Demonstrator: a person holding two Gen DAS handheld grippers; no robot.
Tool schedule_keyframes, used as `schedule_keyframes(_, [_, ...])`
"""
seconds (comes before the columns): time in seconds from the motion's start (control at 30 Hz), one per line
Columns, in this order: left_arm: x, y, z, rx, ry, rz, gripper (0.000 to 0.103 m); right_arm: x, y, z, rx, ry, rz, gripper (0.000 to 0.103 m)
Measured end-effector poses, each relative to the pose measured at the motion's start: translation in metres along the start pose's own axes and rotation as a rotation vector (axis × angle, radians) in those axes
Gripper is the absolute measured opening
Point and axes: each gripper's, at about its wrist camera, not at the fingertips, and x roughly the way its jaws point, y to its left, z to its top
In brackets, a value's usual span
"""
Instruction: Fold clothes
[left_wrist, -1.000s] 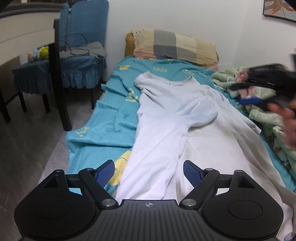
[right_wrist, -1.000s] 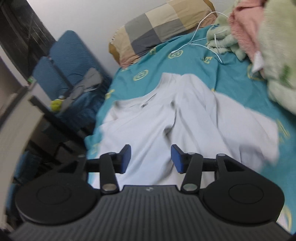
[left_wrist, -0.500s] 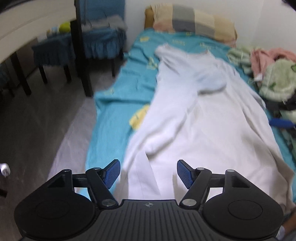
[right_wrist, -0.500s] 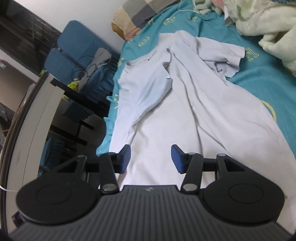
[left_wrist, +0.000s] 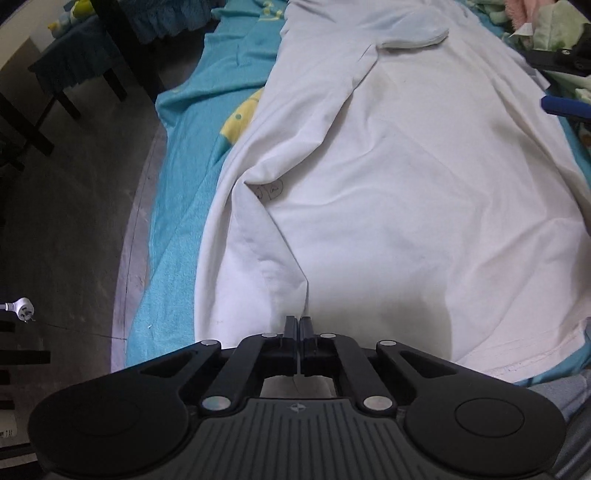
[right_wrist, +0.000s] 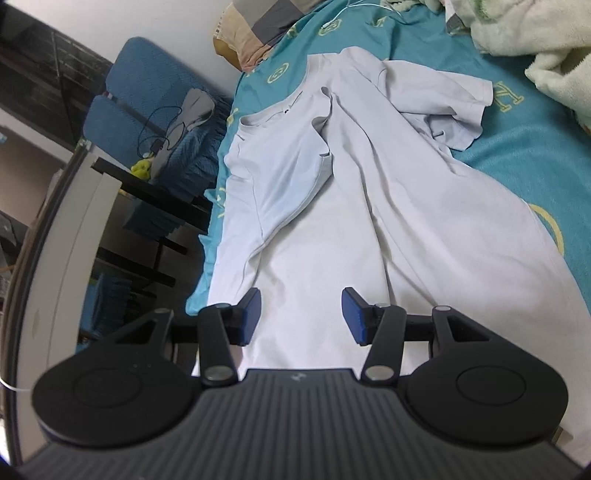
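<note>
Bed (right_wrist: 546, 122) holds a white shirt (right_wrist: 332, 221), sleeves tucked in — left gripper (left_wrist: 299, 326) just clamped its hem, right gripper (right_wrist: 301, 314) gapes empty — body fold remains.

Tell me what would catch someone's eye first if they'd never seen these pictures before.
A big white T-shirt is spread lengthwise down a teal bedsheet, one sleeve folded in over its chest. The left gripper has just closed, its jaws pinching a fold near the shirt's hem, while the right gripper hangs open above the cloth. A checked pillow lies at the head of the bed, pale green blankets heaped alongside.
</note>
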Motion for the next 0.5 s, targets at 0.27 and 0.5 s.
schedule_keyframes(0.27, [-0.094,-0.031,-0.027,0.123,-0.160,-0.114,0.000,-0.005,-0.006,0.001,0.049,0.000,0.032,0.052])
schedule_keyframes(0.5, [-0.089,-0.084,-0.053,0.207,-0.161,-0.243,0.000,-0.003,-0.011,-0.001,0.061,0.008,0.023,0.052])
